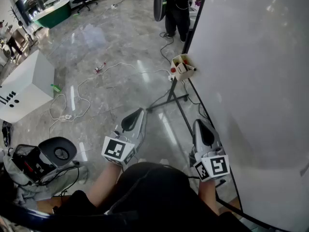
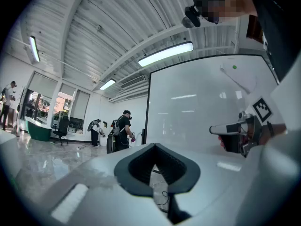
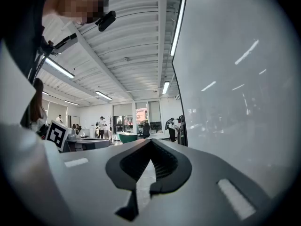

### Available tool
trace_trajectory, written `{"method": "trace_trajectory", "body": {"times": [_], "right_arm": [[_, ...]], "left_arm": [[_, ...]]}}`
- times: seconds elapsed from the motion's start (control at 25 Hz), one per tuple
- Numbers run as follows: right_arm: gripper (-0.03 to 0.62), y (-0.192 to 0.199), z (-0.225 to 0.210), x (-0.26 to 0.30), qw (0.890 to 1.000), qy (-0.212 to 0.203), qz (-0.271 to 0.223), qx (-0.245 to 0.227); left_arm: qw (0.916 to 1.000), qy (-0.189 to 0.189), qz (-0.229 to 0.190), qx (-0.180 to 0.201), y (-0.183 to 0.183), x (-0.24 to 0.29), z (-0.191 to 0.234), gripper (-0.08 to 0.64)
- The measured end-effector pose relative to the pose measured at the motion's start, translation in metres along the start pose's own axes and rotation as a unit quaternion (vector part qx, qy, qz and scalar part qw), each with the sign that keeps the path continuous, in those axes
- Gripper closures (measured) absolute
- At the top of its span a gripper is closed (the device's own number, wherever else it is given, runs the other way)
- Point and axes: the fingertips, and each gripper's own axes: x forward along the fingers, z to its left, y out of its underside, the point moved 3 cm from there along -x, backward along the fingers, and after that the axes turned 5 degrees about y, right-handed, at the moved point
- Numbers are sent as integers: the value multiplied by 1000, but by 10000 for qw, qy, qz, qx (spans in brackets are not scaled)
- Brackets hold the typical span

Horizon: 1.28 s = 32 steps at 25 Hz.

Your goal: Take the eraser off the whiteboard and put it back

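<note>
Risk, as judged: eraser not positively made out. White block (image 1: 182,68) is seen in small beige holder box (image 1: 179,58) at whiteboard (image 1: 251,71) edge, beside red-tipped items and well ahead of both grippers. It is taken as likely eraser, so wrong item could be grasped. Left gripper (image 1: 141,111) jaws are held together, nothing between. Right gripper (image 1: 200,123) jaws are likewise together and empty. If jaws are not parted before approach, block could be knocked from box. Floor cables (image 1: 77,105) could be snagged underfoot.
</note>
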Motion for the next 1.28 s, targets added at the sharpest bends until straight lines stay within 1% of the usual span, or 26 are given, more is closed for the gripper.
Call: {"method": "trace_trajectory", "body": {"times": [0.16, 0.32, 0.44, 0.68, 0.84, 1.08, 1.2, 1.28], "right_arm": [[583, 1, 1, -2, 10000, -42, -10, -26], [583, -1, -1, -4, 10000, -23, -20, 14], [583, -3, -5, -6, 9999, 4, -45, 114], [583, 0, -6, -13, 9997, -138, 0, 205], [583, 5, -13, -15, 9994, -184, 4, 291], [583, 8, -22, -16, 9990, -363, 81, 252], [583, 8, -28, -19, 9987, -442, 74, 249], [583, 7, -32, -21, 9984, -507, 77, 250]], "left_arm": [[9999, -105, -39, -119, -4, -3, 1, 557], [10000, -15, -44, -41, -1, -4, -3, 557], [9999, -53, -65, -96, -3, -4, -5, 557], [10000, -96, 2, 1, 0, -4, -18, 557], [9994, -276, 132, -159, 5, -2, -24, 557], [9986, -417, 243, -196, 12, 0, -34, 557], [9990, -407, 132, -158, 10, 1, -42, 557], [9987, -460, 39, -210, 9, 1, -48, 557]]}}
